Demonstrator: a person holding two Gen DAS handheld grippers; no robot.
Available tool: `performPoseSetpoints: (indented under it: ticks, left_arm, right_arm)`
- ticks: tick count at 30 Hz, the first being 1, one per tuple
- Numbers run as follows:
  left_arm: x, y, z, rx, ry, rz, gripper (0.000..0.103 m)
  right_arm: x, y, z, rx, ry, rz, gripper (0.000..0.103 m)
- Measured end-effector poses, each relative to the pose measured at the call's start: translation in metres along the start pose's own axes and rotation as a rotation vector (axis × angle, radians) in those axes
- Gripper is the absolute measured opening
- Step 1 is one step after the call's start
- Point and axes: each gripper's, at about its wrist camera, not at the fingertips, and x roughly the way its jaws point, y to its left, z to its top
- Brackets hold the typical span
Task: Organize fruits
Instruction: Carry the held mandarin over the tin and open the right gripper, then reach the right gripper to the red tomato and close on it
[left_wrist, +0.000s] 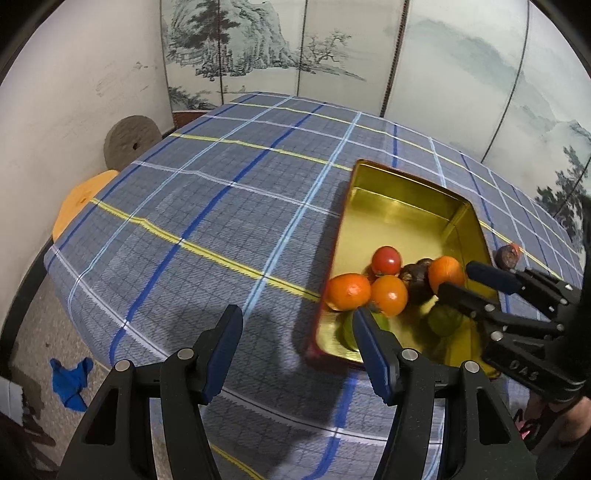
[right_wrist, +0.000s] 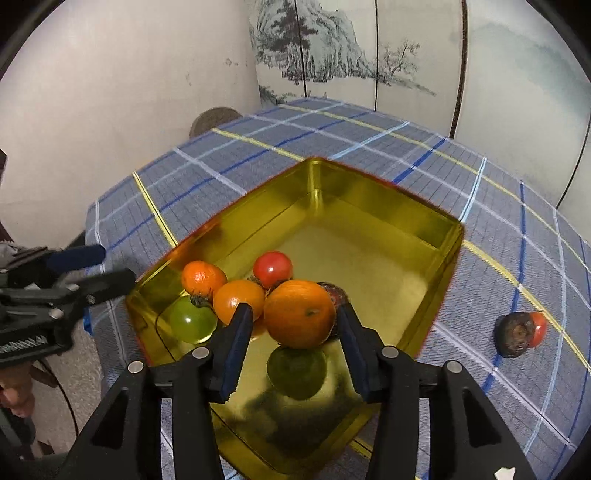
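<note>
right gripper (right_wrist: 293, 332) spread around orange (right_wrist: 300, 314), above gold tin (right_wrist: 388, 206)

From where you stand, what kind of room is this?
Probably a home dining corner: a table under a plaid tablecloth, a painted folding screen behind it, and a gold tin holding fruit.

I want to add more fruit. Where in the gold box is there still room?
The far half of the gold box is bare, between its back walls and the red tomato. The near end is crowded: oranges, tomatoes and green fruit bunch together there, with the right gripper over them. Bare tablecloth lies left of the box.
</note>
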Motion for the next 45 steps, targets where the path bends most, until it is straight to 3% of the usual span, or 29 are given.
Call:
performPoseSetpoints:
  ticks: [7, 14, 20, 40, 43, 45]
  left_arm:
    - [-0.003, -0.023, 0.003, 0.046, -0.008, -0.025, 0.063]
    - [0.001, -0.051, 0.005, 0.098, 0.003, -0.052, 0.063]
    - [0.004, -0.075, 0.007, 0.141, 0.010, -0.071, 0.063]
    - [0.015, -0.125, 0.012, 0.234, 0.042, -0.119, 0.063]
    - [0.018, -0.129, 0.014, 0.231, 0.044, -0.125, 0.063]
    - [0.021, -0.133, 0.016, 0.230, 0.046, -0.129, 0.063]
  right_arm:
    - [-0.038, -0.040, -0.008, 0.045, -0.086, -0.072, 0.045]
    - [-0.055, -0.129, -0.037, 0.167, -0.058, -0.236, 0.045]
    - [-0.046, -0.179, -0.059, 0.219, -0.003, -0.306, 0.045]
    - [0.003, -0.203, -0.045, 0.195, 0.021, -0.268, 0.048]
    - [0.008, -0.202, -0.040, 0.186, 0.015, -0.264, 0.047]
    - [0.009, -0.201, -0.039, 0.186, 0.008, -0.261, 0.039]
